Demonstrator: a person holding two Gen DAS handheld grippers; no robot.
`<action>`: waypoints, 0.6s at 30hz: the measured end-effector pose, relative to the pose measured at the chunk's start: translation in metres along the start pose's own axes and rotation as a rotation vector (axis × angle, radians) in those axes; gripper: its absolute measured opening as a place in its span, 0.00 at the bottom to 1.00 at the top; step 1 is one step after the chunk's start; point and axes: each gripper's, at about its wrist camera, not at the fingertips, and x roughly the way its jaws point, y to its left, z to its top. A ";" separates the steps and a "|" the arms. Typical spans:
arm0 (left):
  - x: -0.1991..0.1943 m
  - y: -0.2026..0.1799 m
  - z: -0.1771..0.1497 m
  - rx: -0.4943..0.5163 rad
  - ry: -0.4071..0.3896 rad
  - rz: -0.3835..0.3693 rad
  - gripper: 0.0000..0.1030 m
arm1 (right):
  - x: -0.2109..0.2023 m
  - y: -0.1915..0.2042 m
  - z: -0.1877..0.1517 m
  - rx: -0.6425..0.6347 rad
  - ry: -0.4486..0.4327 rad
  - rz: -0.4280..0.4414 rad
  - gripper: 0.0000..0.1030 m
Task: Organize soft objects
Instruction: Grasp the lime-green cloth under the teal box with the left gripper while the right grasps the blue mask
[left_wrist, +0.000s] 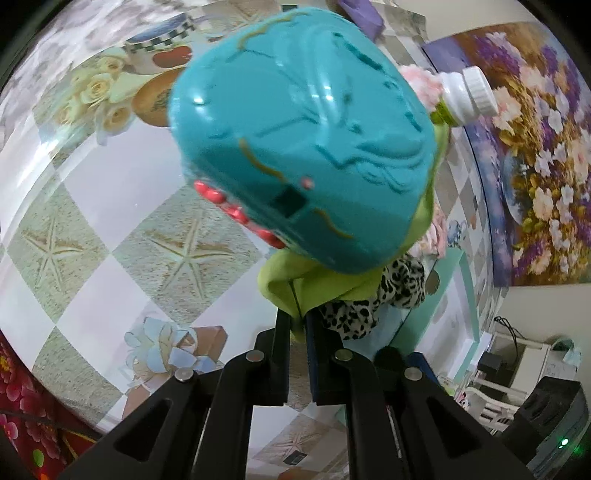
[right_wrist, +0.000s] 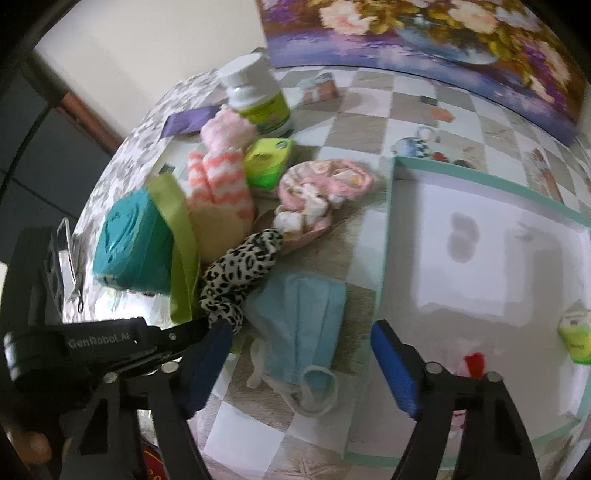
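Note:
My left gripper (left_wrist: 298, 325) is shut on the green strap (left_wrist: 291, 284) of a teal bag (left_wrist: 295, 140), which hangs lifted above the table. The bag (right_wrist: 129, 243) and its strap (right_wrist: 177, 236) also show at the left of the right wrist view. My right gripper (right_wrist: 301, 343) is open and empty above a light blue face mask (right_wrist: 299, 317). A leopard-print scrunchie (right_wrist: 240, 273) lies beside the strap. Pink striped socks (right_wrist: 218, 181), a fluffy pink sock (right_wrist: 229, 129) and a pink cloth bundle (right_wrist: 317, 188) lie further back. A white tray with a teal rim (right_wrist: 388, 236) is at the right.
A white-capped bottle with a green label (right_wrist: 258, 99) stands at the back, a green plastic item (right_wrist: 267, 160) before it. A purple book (right_wrist: 188, 120) lies far left. A floral painting (right_wrist: 424, 33) leans on the wall. A small green item (right_wrist: 576, 334) sits in the tray.

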 end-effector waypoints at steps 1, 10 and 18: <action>-0.002 0.005 0.001 -0.005 0.001 0.000 0.08 | 0.004 0.004 -0.001 -0.016 0.009 -0.003 0.72; -0.006 0.023 0.009 -0.050 0.018 -0.008 0.08 | 0.040 0.020 -0.011 -0.103 0.091 -0.084 0.60; -0.001 0.024 0.006 -0.063 0.027 -0.003 0.08 | 0.046 0.033 -0.014 -0.157 0.070 -0.160 0.40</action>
